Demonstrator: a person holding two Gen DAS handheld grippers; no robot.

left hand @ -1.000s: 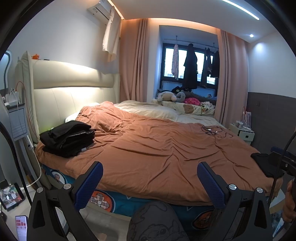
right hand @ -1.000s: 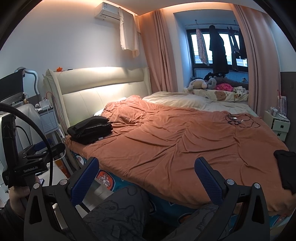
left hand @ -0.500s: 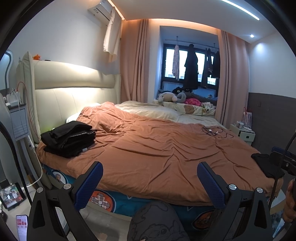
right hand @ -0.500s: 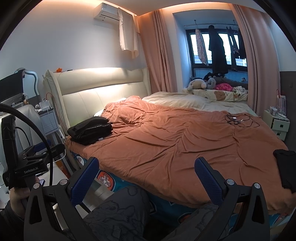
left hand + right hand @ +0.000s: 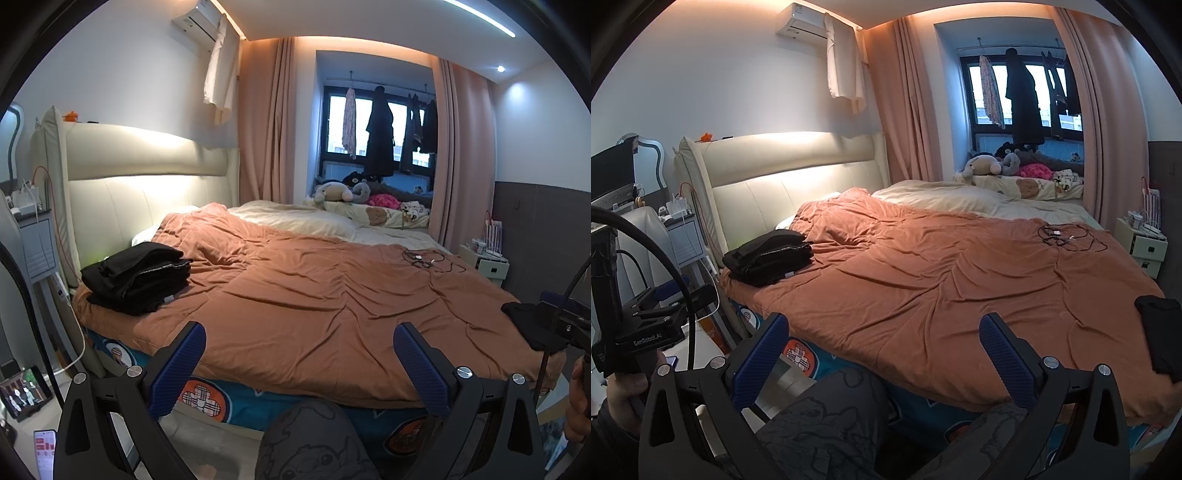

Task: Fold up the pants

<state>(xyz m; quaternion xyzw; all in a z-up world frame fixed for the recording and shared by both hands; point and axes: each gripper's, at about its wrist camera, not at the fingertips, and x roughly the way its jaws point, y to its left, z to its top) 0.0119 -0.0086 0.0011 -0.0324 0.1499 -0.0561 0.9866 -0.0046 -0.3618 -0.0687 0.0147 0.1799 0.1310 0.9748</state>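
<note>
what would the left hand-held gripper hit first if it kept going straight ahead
Probably the orange blanket on the bed: the open left hand-held gripper points at its near middle, with nothing in between. Depth is hard to judge.

— From over the right gripper (image 5: 882, 354), what do you see?

— Its two blue-padded fingers (image 5: 759, 354) are spread wide with nothing between them, held off the near edge of the bed, above the person's grey patterned knees (image 5: 827, 424).

— And on the bed?

— An orange duvet (image 5: 942, 280) all over it, wrinkled. A folded stack of black clothes (image 5: 768, 256) lies near the cream headboard (image 5: 790, 173). Another black garment (image 5: 1161, 332) lies at the duvet's right edge, well apart from the stack.

— Anything else?

— A tangle of black cables (image 5: 1063, 236) on the far side, stuffed toys (image 5: 993, 164) by the window, and the left gripper (image 5: 639, 325) in a hand at the left edge
</note>
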